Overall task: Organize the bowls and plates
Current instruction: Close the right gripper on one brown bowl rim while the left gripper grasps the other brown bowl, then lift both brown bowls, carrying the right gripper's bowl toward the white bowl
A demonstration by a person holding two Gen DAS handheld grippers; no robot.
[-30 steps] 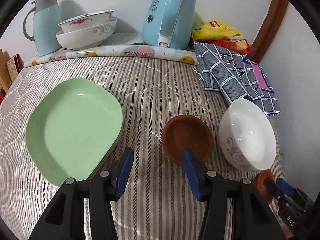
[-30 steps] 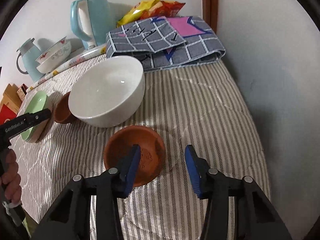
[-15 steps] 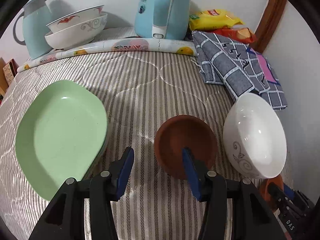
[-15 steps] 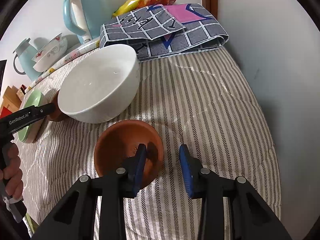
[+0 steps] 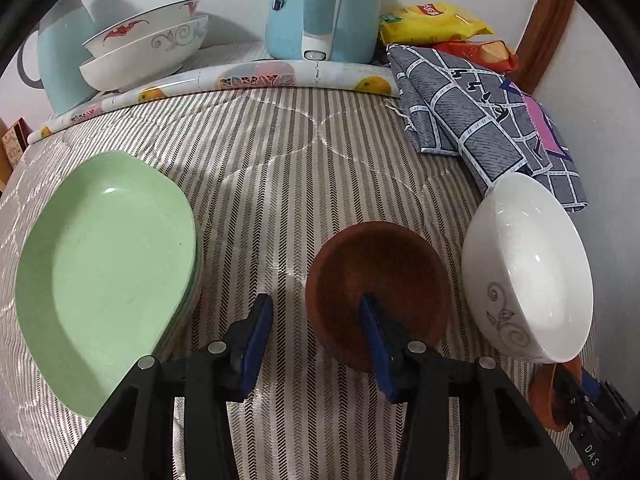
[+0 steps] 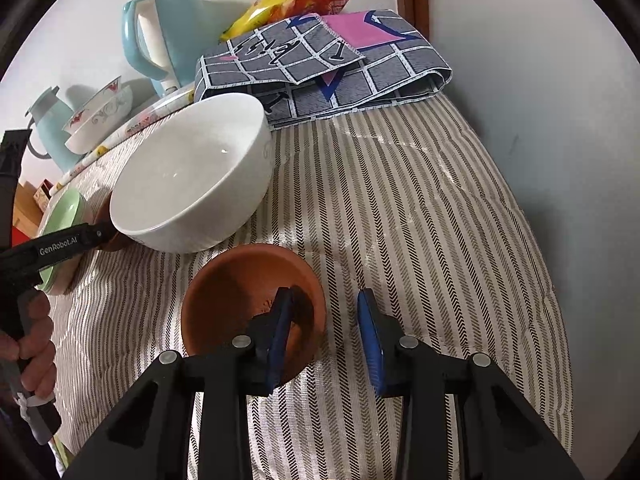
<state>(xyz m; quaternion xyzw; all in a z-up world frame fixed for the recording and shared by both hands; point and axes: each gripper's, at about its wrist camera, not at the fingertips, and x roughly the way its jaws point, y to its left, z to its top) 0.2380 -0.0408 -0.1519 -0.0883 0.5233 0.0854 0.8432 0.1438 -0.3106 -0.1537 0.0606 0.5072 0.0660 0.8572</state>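
Observation:
In the left wrist view a dark brown bowl [image 5: 380,280] sits on the striped cloth between a green plate stack [image 5: 108,264] and a white bowl [image 5: 524,264]. My left gripper [image 5: 316,340] is open, its right finger inside the brown bowl, its left finger outside the rim. In the right wrist view an orange-brown bowl [image 6: 240,292] sits in front of the white bowl [image 6: 192,176]. My right gripper [image 6: 324,332] is open and straddles the orange bowl's right rim, left finger inside.
Two stacked patterned bowls [image 5: 148,48], a blue kettle [image 5: 324,8], a blue jug [image 5: 60,68], snack bags [image 5: 436,24] and a folded grey checked cloth [image 5: 480,120] line the back. A wall stands close on the right.
My left gripper moved forward and right, bringing its right finger into the brown bowl. My right gripper slid its left finger deeper into the orange bowl and narrowed.

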